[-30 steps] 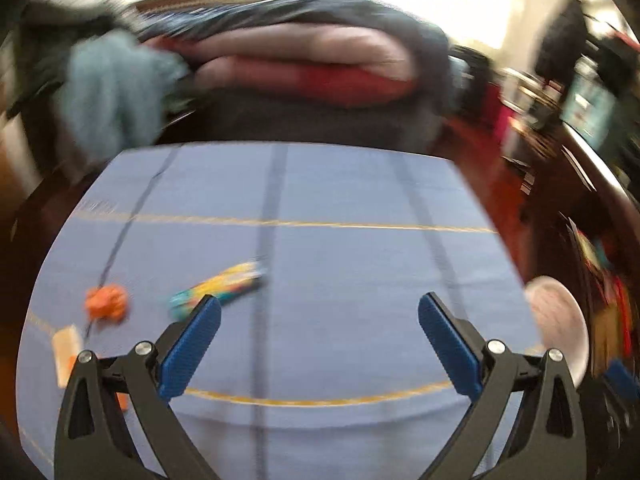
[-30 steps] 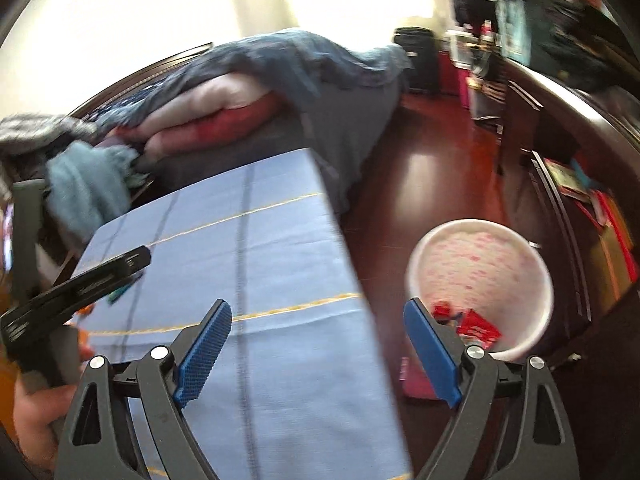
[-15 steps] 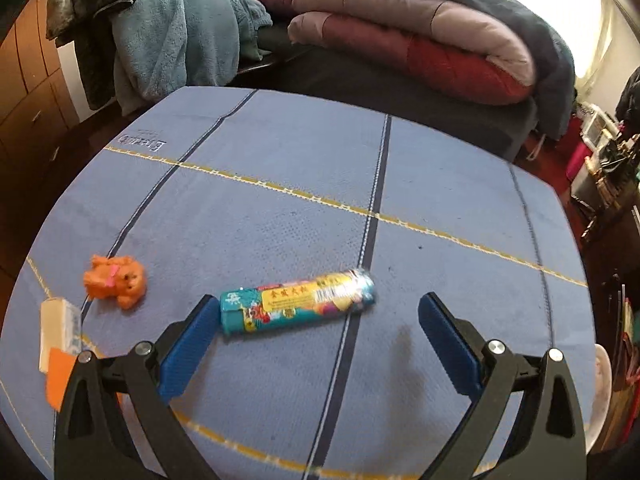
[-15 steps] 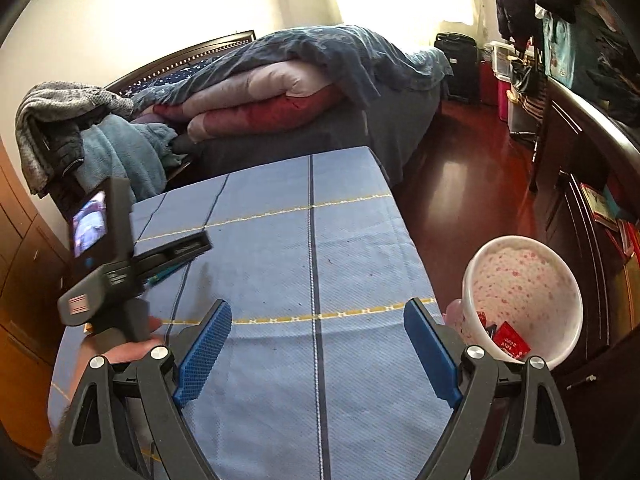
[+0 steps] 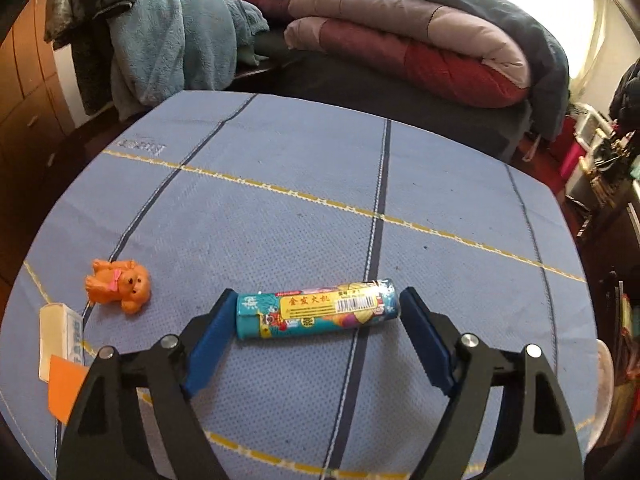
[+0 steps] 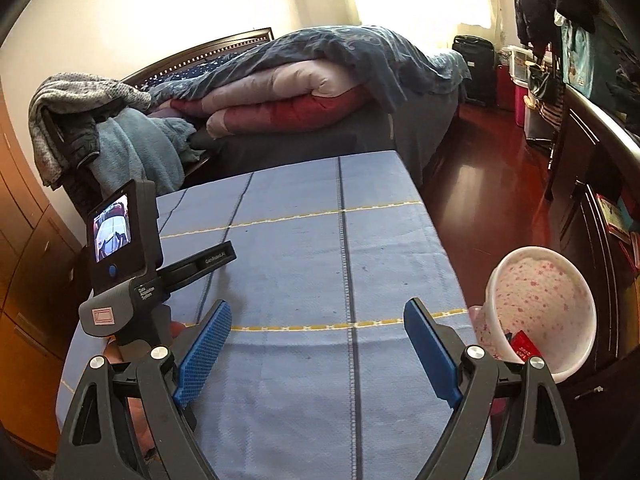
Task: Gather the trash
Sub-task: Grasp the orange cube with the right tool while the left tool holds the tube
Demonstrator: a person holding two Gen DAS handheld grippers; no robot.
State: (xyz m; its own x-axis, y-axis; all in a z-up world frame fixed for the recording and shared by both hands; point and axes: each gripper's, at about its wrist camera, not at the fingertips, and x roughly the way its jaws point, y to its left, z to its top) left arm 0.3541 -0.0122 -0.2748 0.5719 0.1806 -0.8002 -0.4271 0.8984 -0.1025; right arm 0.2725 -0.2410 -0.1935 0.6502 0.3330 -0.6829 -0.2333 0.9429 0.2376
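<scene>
Now the left gripper (image 5: 316,320) has closed in on the table: half a second ago the colourful tube wrapper (image 5: 317,314) lay ahead of its fingertips, and at this moment it lies crosswise right between them, its teal end touching or nearly touching the left pad and its other end just beside the right pad. Going left to right from that claw: well off to its left sit a white packet with an orange slip (image 5: 60,354) at the cloth's edge, then an orange toy dog (image 5: 119,286) a little nearer, then the wrapper between the spread jaws, and bare blue tablecloth (image 5: 460,184) to its right. The jaws stand wide, not yet squeezing, so the pick looks lined up and the next step is likely to close along the tube's length, where it could slip or swivel. The right gripper (image 6: 318,350) hovers with jaws parted and nothing between them; just to its right, beside the table, the pink-speckled bin (image 6: 540,292) waits with red scraps (image 6: 526,346) already inside.
</scene>
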